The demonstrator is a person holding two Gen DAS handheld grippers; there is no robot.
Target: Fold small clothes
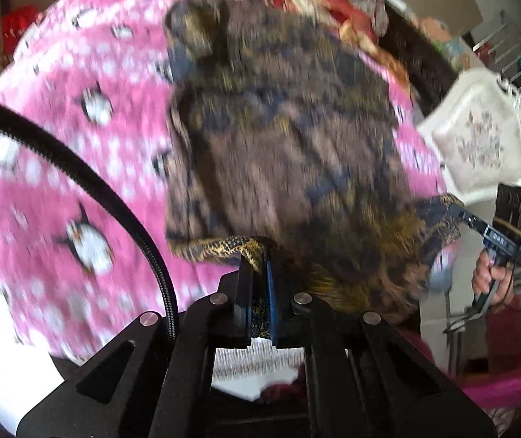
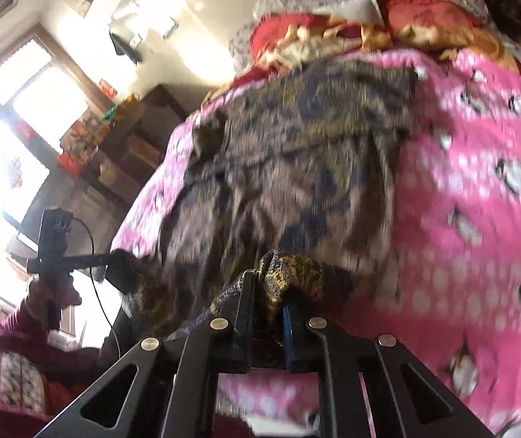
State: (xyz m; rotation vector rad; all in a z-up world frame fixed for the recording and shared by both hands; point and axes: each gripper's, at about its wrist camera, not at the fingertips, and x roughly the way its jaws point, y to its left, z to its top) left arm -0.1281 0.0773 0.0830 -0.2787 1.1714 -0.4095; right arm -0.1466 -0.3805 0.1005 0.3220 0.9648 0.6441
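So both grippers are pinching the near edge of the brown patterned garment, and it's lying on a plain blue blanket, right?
Not quite. The blanket is pink with penguins, as the left wrist view shows. The left gripper and right gripper do pinch the brown patterned garment.

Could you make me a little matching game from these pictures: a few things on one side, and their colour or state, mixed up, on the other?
Things:
1. blanket
2. garment
3. tray
4. left gripper

Descriptions:
A. white with a flower print
B. pink with penguins
C. shut on a corner of cloth
D. brown, blue and gold pattern

Pairs: 1-B, 2-D, 3-A, 4-C
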